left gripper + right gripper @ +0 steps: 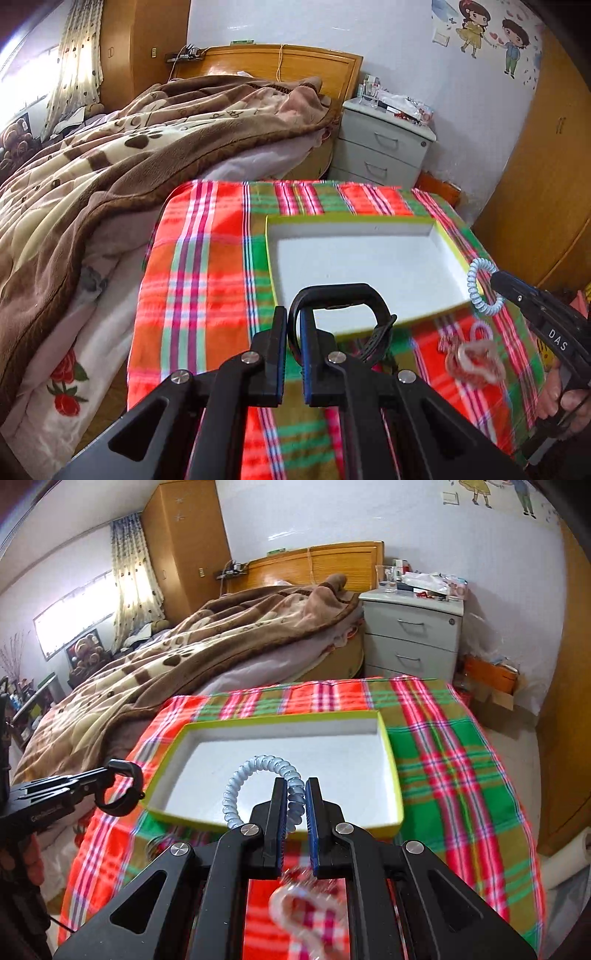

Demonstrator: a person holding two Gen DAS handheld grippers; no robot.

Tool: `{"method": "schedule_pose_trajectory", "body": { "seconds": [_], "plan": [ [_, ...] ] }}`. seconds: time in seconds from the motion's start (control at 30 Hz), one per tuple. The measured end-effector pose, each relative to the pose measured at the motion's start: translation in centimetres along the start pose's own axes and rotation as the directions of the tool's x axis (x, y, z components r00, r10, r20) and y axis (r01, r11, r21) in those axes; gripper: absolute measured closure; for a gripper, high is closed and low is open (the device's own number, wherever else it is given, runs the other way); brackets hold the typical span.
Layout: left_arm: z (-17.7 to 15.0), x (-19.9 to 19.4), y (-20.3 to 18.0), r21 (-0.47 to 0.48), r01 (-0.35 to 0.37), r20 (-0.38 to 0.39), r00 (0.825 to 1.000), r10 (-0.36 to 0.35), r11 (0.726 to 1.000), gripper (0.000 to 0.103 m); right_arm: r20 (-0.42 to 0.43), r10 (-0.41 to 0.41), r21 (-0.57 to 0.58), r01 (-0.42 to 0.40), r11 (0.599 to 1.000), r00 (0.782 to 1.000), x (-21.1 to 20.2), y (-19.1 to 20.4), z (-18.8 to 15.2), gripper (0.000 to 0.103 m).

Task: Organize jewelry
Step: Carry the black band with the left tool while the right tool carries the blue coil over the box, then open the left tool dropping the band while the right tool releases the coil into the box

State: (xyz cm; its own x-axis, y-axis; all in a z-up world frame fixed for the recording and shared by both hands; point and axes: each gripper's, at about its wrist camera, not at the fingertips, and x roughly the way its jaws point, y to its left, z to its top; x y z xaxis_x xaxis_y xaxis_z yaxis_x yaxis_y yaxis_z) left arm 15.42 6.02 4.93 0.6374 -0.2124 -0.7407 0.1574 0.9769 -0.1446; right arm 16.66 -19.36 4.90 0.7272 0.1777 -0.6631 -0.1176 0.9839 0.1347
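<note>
An open white box with a yellow-green rim [369,221] [280,716] lies on the plaid cloth. My left gripper [294,314] is shut on a black band [332,291], held above the box's near edge; the gripper also shows at the left of the right wrist view [122,771], with the black band [122,805] hanging from it. My right gripper [296,786] is shut on a pale blue spiral hair tie [258,764], held over the box's near edge. In the left wrist view the right gripper [495,277] holds the hair tie [480,288] by the box's right corner.
A clear pinkish item [476,360] [306,904] lies on the plaid cloth [207,280] below my right gripper. A bed with a brown blanket [110,166] is on the left. A grey nightstand [384,144] stands behind the table.
</note>
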Motion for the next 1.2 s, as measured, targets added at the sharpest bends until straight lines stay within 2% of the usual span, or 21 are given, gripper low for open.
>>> {"method": "schedule_pose_trajectory", "body": {
  "seconds": [0.4,0.6,0.77,0.97,1.2],
  "plan": [
    [3.7,5.9,-0.9,-0.035,0.041,-0.057,0.997,-0.043,0.999,0.096,-0.091,-0.042,0.007,0.043,0.999,0.995,5.8,-4.1,3.0,0.093],
    [4.7,9.4,-1.0,-0.044,0.045,-0.104,0.993,-0.049,0.998,0.096,-0.169,-0.027,0.006,0.029,1.0,0.985,9.4,-5.4,3.9,0.093],
    [5.1,11.9,-1.1,-0.038,0.03,-0.145,0.989,-0.035,0.999,0.096,-0.202,-0.042,-0.013,0.04,0.999,0.979,11.2,-5.9,3.9,0.093],
    [4.9,13.8,-1.0,-0.047,0.017,-0.179,0.984,-0.025,0.999,0.096,-0.227,-0.057,-0.044,0.048,0.998,0.972,12.7,-6.1,4.1,0.093],
    [4.9,14.1,-0.8,-0.046,0.018,-0.183,0.983,-0.026,0.999,0.096,-0.248,-0.072,-0.076,0.055,0.996,0.966,13.6,-5.8,3.7,0.093]
  ]
}}
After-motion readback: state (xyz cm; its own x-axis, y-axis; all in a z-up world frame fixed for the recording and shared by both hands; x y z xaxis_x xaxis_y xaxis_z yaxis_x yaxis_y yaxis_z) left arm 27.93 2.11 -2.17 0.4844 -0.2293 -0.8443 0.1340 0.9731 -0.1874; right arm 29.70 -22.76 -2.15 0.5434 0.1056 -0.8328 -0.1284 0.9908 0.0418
